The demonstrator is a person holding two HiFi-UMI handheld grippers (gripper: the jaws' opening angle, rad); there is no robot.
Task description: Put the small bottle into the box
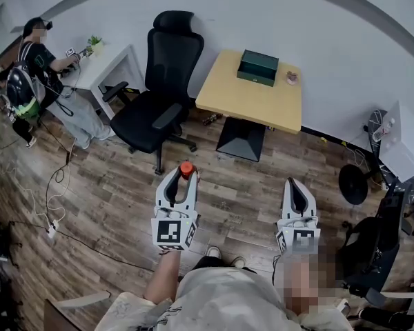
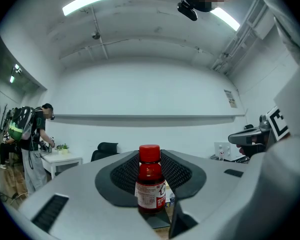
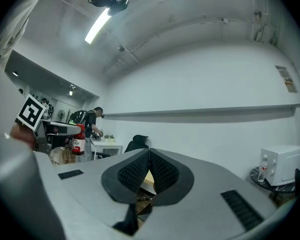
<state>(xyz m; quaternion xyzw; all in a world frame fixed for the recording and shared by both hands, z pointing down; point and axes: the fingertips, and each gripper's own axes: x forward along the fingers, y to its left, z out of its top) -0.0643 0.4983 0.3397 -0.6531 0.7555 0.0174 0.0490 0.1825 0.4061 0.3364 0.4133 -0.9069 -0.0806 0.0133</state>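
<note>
A small bottle with red liquid, a red cap and a white label stands upright between the jaws of my left gripper, which is shut on it. In the head view the small bottle shows as a red cap at the tips of the left gripper, held over the wooden floor. My right gripper is shut with nothing between its jaws; in its own view the right gripper has its pads touching. The dark green box sits on the yellow table ahead.
A black office chair stands left of the yellow table. A person stands at a white desk at the far left. Cables lie on the floor at left. A white cabinet, a fan and dark bags stand at right.
</note>
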